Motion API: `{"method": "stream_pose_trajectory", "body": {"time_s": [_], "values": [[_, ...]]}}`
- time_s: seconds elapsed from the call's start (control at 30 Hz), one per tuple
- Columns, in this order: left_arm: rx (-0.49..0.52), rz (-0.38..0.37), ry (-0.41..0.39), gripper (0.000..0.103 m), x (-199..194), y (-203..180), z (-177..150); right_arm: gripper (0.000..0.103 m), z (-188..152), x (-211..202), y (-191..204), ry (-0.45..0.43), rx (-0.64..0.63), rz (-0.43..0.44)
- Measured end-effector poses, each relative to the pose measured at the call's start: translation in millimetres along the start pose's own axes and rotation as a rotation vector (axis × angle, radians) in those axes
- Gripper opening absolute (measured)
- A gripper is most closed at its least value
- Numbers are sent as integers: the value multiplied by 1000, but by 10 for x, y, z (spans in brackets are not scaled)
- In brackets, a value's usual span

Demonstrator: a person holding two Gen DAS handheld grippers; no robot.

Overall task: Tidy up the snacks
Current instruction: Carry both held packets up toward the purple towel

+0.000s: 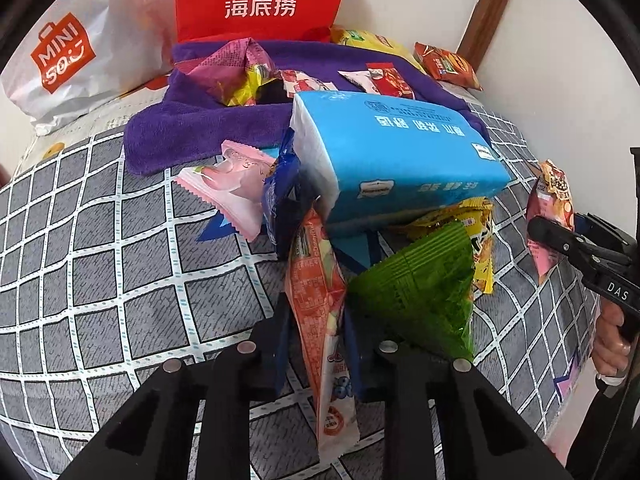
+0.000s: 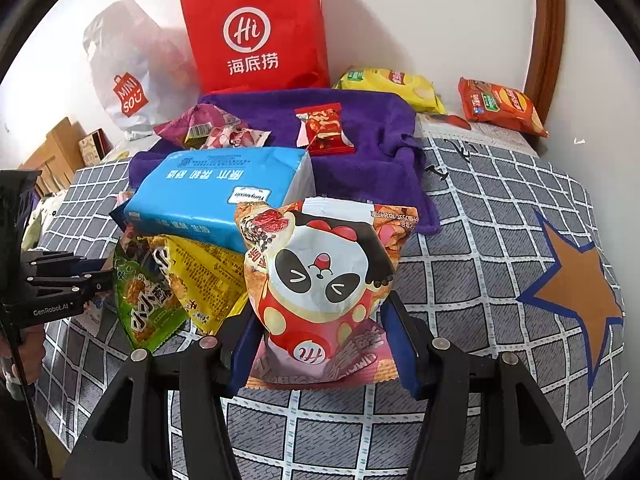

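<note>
1. The left gripper (image 1: 316, 344) is pinched on a long orange snack packet (image 1: 320, 292), whose thin body runs upright between the blue finger pads.
2. The right gripper (image 2: 320, 344) clamps a panda-print snack bag (image 2: 324, 280), held above the grey checked bedspread (image 2: 480, 240).
3. A blue tissue pack (image 2: 224, 196) lies tilted on the snack pile, resting on a green packet (image 2: 148, 304) and a yellow packet (image 2: 204, 280).
4. Behind it a purple towel (image 2: 360, 136) carries a red snack packet (image 2: 324, 128) and several pink ones.
5. A red paper bag (image 2: 256, 28) and a white Miniso bag (image 2: 124, 76) stand against the wall.
6. A yellow chip bag (image 2: 392, 86) and an orange chip bag (image 2: 500, 106) lie near the right wall.
</note>
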State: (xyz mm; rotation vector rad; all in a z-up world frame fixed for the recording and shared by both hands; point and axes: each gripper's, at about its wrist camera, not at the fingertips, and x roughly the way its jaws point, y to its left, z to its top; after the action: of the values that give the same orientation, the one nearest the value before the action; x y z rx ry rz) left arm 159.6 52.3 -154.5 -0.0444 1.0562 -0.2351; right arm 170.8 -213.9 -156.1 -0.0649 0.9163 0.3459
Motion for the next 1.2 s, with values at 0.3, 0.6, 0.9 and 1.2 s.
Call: {"method": "stream_pose_trajectory", "body": {"time_s": [0.3,0.6,0.9,1.2], "values": [[2,-7,-23,21,-159,2,-55,58,-26,-54,19,-5,6,8],[-16,-26,-54,21,-347,20,-53,58,-9,-149,61,-29,-4,13],[-15,-30,-78,21,-520,10,-84,58,12,-158,97,-31,-16,17],[-36,-80,-104,21,-640,41,-50,58,43,-185,156,-42,-31,21]]}}
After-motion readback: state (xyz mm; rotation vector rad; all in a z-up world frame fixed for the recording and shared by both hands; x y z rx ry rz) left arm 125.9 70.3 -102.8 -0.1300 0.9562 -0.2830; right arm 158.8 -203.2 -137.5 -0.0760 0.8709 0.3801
